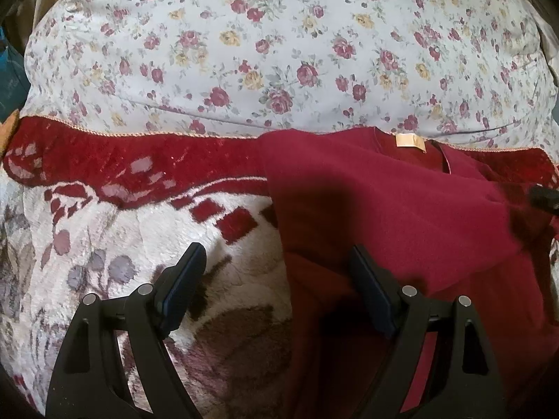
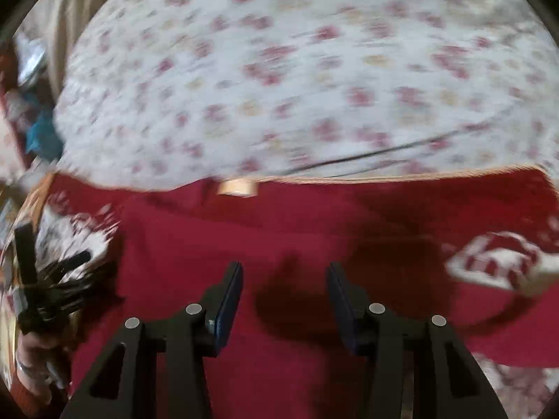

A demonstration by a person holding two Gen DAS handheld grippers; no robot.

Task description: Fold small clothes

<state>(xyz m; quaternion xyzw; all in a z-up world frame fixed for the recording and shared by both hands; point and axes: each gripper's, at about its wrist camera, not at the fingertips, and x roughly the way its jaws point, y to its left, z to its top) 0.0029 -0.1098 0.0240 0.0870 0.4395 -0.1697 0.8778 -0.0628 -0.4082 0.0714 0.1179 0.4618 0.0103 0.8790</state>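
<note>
Right now my left gripper (image 1: 276, 262) and right gripper (image 2: 284, 279) both gape wide, hovering over the red shirt (image 1: 401, 202) on the blanket (image 1: 104, 251).

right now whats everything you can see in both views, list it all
red garment: one, dark red, spread on the blanket, its collar toward the floral sheet
neck label: one, beige, inside the garment's collar
blanket: one, plush, white with red border and floral pattern, under the garment
floral sheet: one, pale with red and yellow roses, beyond the blanket
clutter: blue and other items, far left, too blurred to identify
left gripper: one, black, fingers open, straddling the garment's left edge
right gripper: one, black, fingers open, above the garment
person's hand: one, holding the left gripper, lower left of the right wrist view
</note>
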